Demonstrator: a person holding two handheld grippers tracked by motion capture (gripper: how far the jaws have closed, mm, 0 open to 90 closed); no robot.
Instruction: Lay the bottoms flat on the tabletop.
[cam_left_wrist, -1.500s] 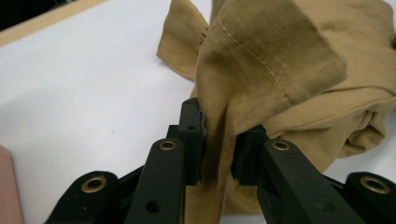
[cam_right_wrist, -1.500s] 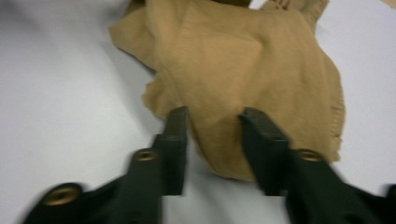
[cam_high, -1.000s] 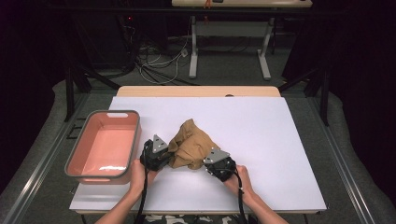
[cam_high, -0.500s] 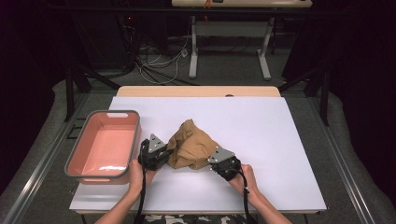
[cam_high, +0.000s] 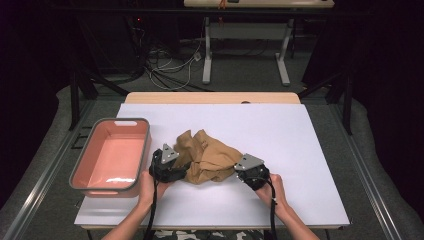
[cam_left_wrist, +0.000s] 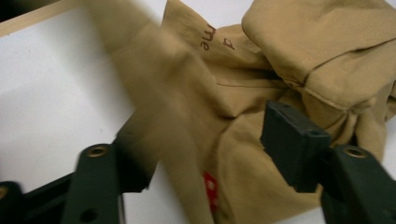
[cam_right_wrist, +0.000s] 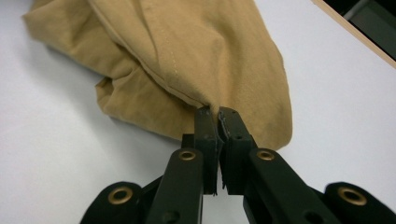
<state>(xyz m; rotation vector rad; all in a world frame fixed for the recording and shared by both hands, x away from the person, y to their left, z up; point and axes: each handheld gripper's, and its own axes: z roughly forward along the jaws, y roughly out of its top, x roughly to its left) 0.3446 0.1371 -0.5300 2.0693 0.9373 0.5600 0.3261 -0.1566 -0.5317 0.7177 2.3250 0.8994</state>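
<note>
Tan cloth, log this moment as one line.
tan cloth bunched on table | left gripper open | right gripper pinching edge

Handheld grippers and operator's arms: appearance as observed.

Left gripper (cam_high: 169, 167) and right gripper (cam_high: 251, 172) each have a black body topped by a grey three-cornered plate with small dark holes; a black cable trails from each back along the forearm. In the left gripper view the fingers (cam_left_wrist: 292, 144) are matt black blocks with squared ends, set on black link arms carrying brass-coloured round eyelets at the pivots. In the right gripper view the fingers (cam_right_wrist: 205, 133) are flat, narrow black bars with slightly chipped tips, on matching link arms with four brass-coloured eyelets. The left hand (cam_high: 148, 184) and right hand (cam_high: 272, 190) are ungloved; forearms are without sleeves. A camouflage-patterned garment shows at the bottom edge of the high view.
</note>
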